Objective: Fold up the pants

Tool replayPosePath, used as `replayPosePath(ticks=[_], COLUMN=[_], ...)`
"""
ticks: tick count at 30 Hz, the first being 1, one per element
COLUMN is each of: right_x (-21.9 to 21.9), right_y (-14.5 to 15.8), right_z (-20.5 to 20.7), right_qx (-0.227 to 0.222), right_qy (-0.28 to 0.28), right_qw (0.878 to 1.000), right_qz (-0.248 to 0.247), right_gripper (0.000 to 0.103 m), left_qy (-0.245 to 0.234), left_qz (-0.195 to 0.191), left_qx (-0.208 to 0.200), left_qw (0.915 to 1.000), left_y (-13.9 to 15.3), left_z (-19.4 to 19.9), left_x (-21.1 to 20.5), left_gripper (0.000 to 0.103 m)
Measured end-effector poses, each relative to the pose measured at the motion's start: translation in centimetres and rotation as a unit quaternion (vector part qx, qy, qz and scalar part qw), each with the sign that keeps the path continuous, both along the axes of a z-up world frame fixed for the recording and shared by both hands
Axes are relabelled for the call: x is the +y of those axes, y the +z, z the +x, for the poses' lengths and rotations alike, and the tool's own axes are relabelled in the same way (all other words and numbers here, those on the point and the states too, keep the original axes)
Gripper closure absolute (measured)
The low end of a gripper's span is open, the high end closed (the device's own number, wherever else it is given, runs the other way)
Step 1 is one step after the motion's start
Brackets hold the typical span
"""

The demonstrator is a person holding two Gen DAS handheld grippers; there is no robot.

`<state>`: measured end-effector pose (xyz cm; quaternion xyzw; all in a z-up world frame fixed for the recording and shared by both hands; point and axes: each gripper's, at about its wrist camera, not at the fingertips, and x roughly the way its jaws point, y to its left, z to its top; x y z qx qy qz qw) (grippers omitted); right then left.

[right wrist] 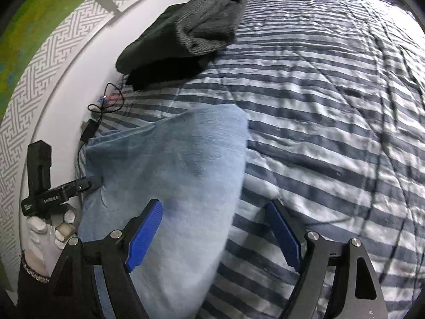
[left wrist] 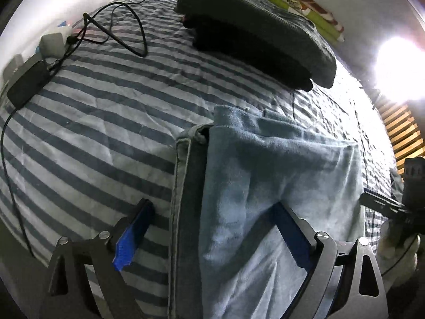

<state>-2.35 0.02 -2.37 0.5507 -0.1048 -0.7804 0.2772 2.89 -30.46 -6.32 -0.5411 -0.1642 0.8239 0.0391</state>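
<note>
Light blue pants (left wrist: 279,164) lie folded on the striped bedspread (left wrist: 93,133), with a grey seam edge along their left side. My left gripper (left wrist: 212,203) hovers over them, open; its right finger is over the cloth and its left finger over the bedspread. In the right wrist view the pants (right wrist: 172,170) run from the bottom left up to a rounded end. The right gripper (right wrist: 213,202) is open, straddling the pants' right edge, with nothing pinched. The left gripper (right wrist: 61,194) shows at that view's left in a white-gloved hand (right wrist: 39,234). The right gripper (left wrist: 393,207) pokes in at the right.
A stack of dark folded clothes (left wrist: 252,34) lies at the far side of the bed (right wrist: 180,32). A black cable (left wrist: 119,32) and a black device (left wrist: 26,85) lie along the left edge. A green patterned cloth (left wrist: 292,0) is behind. Wooden slats (left wrist: 403,133) and glare are at the right.
</note>
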Motion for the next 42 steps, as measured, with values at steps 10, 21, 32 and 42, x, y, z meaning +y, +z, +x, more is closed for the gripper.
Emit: replayPosePath(ticks=[10, 21, 32, 42], right_x=[-2.5, -2.1, -3.5, -3.2], right_y=[-0.3, -0.7, 0.3, 6.6], right_z=[-0.1, -0.4, 0.6, 5.4], right_qx=[-0.007, -0.019, 0.0, 0.085], right_qy=[0.057, 0.04, 0.033, 0.045], right_qw=[0.998, 0.998, 0.998, 0.994], right_qz=[-0.024, -0.042, -0.047, -0.049], right_gripper=[0.051, 0.063, 0.086, 0.091], left_qy=[-0.037, -0.028, -0.003, 0.017], left_qz=[0.011, -0.03, -0.011, 0.008], left_qx=[0.015, 0.033, 0.047, 0.112], left_qw=[0.9992, 0.9986, 0.9988, 0.9935], left_y=[0.3, 0.8, 1.7, 6.5], left_z=[-0.3, -0.1, 0.8, 4.7], left_x=[2.0, 2.7, 2.8, 3.3], left_gripper=[0.039, 0.028, 0.077, 0.09])
